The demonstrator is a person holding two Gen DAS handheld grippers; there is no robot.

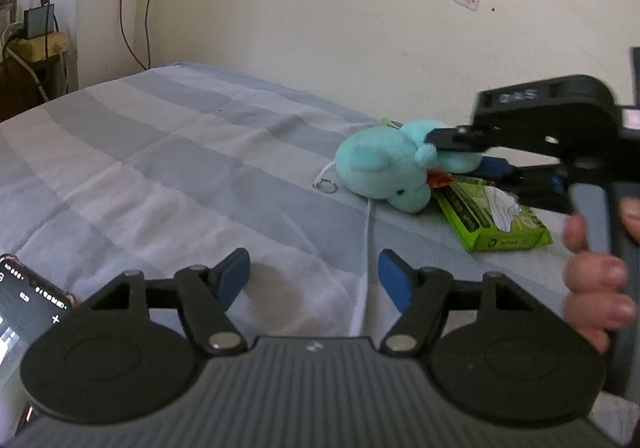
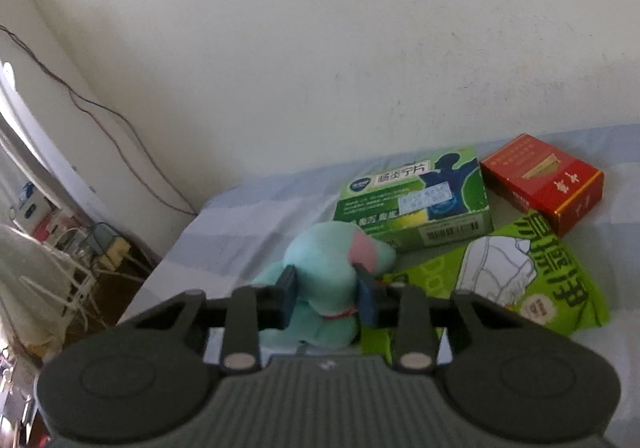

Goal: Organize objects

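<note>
Right tool (image 2: 328,298) clamps the teal plush (image 2: 320,276) beside the green box (image 2: 416,196); left tool (image 1: 314,280) open, empty.

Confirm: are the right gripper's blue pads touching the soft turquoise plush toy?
Touching. The right wrist view shows the right gripper with both pads pressed into the soft turquoise plush toy, dented between them.
</note>
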